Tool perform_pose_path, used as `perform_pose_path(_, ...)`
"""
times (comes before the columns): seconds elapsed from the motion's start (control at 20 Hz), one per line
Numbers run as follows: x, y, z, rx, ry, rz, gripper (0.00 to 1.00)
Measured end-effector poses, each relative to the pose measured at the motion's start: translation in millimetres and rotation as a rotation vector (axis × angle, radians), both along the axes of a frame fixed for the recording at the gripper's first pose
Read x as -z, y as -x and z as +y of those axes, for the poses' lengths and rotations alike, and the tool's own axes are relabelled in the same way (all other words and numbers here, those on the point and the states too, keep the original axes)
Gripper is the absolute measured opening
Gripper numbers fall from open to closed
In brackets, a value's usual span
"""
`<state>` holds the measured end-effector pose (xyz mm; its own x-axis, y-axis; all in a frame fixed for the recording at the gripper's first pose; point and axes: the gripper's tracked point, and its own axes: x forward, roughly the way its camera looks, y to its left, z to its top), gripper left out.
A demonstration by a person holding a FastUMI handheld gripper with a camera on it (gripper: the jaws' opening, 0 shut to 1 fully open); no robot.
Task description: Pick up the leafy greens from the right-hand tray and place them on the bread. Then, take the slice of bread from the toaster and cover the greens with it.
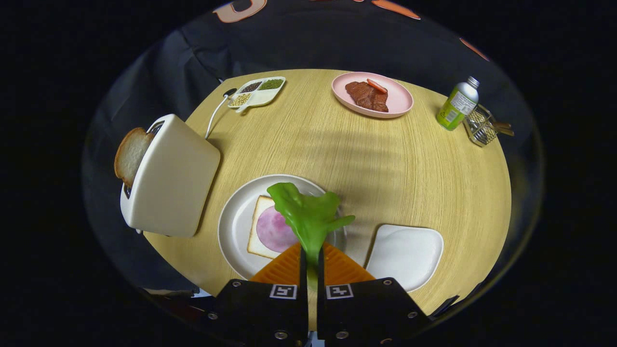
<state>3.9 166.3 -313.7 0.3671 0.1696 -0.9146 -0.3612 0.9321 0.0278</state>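
Note:
My gripper (312, 253) is shut on the leafy greens (306, 214), a bright green leaf that sticks up ahead of the fingers. The leaf hangs over the right part of a round white plate (234, 221). On that plate lies a slice of bread (260, 226) with a pink round of ham (274, 230) on top, just left of the leaf. To the left stands a cream toaster (171, 178) with a second slice of bread (129, 155) poking out of its slot. The white right-hand tray (406, 251) sits to the right of the fingers with nothing on it.
A pink plate (400, 103) with brown meat and a carrot piece stands far across the round wooden table (385, 164). A divided dish of beans (258, 91) is at the far left, a green bottle (457, 105) and a wire basket (479, 126) at the far right.

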Motion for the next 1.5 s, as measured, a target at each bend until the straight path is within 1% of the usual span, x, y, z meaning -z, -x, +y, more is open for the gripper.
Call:
perform_pose_path(0.2,3.5,1.6,13.8,-0.017,-0.001,0.008,0.08)
perform_pose_path(0.65,21.9,-2.6,32.5,-0.023,0.001,0.018,0.08)
perform_pose_path(0.7,24.9,-1.2,34.8,-0.024,0.002,0.022,0.13)
perform_pose_path(0.75,27.0,-0.1,36.9,-0.023,-0.001,0.027,0.15)
perform_pose_path(0.8,28.5,0.9,37.8,-0.022,0.0,0.029,0.21)
perform_pose_path(0.85,29.5,0.4,36.9,-0.021,0.01,0.025,0.24)
perform_pose_path(0.95,28.6,-1.3,34.4,-0.02,0.025,0.011,0.35)
perform_pose_path(1.0,28.6,-1.5,34.4,-0.015,0.03,0.008,0.48)
perform_pose_path(1.1,26.6,-2.7,32.3,-0.005,0.042,-0.002,0.65)
perform_pose_path(1.25,22.1,-3.4,27.4,0.011,0.065,-0.019,0.79)
perform_pose_path(1.35,18.7,-3.5,24.3,0.031,0.075,-0.031,0.86)
perform_pose_path(1.4,16.1,-3.5,23.9,0.041,0.078,-0.041,0.96)
perform_pose_path(1.45,13.1,-2.9,25.1,0.045,0.078,-0.047,0.99)
perform_pose_path(1.5,9.8,-1.9,26.0,0.049,0.077,-0.053,0.99)
